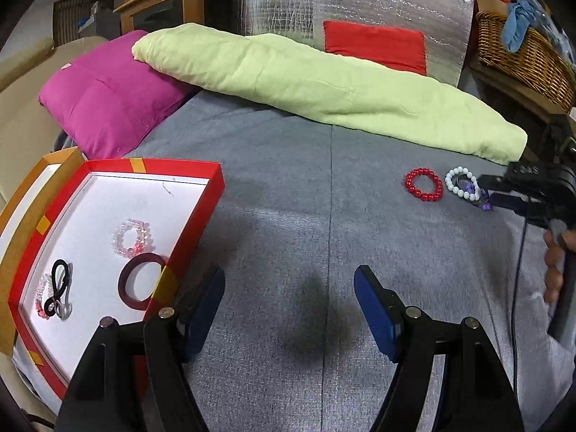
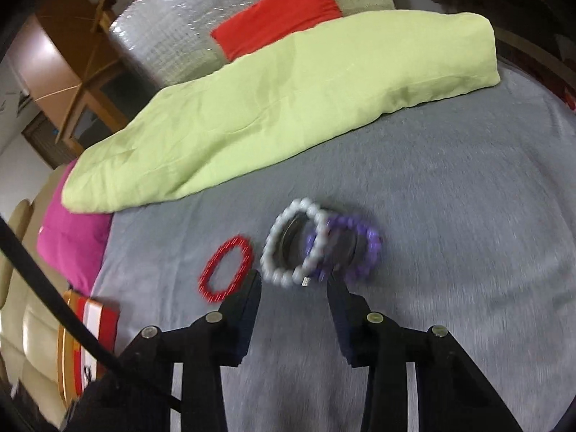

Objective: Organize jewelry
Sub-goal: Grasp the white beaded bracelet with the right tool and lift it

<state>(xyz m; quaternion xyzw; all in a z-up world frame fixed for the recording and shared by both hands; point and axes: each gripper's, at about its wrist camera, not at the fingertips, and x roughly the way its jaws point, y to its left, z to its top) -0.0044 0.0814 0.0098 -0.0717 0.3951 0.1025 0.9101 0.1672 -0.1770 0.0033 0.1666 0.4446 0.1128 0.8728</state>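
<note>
Right wrist view: my right gripper (image 2: 293, 282) hangs with jaws spread before the white bracelet (image 2: 289, 248), which overlaps a purple one (image 2: 360, 248) beside a red one (image 2: 225, 270) on grey fabric (image 2: 450, 234). My left gripper (image 1: 289, 288), spread and holding nothing, sits beside the red box (image 1: 194, 230).

A box (image 1: 212, 187) sat at the left of the bedspread (image 1: 288, 187), holding four bracelets (image 1: 131, 239). Three more bracelets (image 1: 423, 184) lay together far to its right, just before a long pillow (image 1: 324, 86) stretching across behind.
</note>
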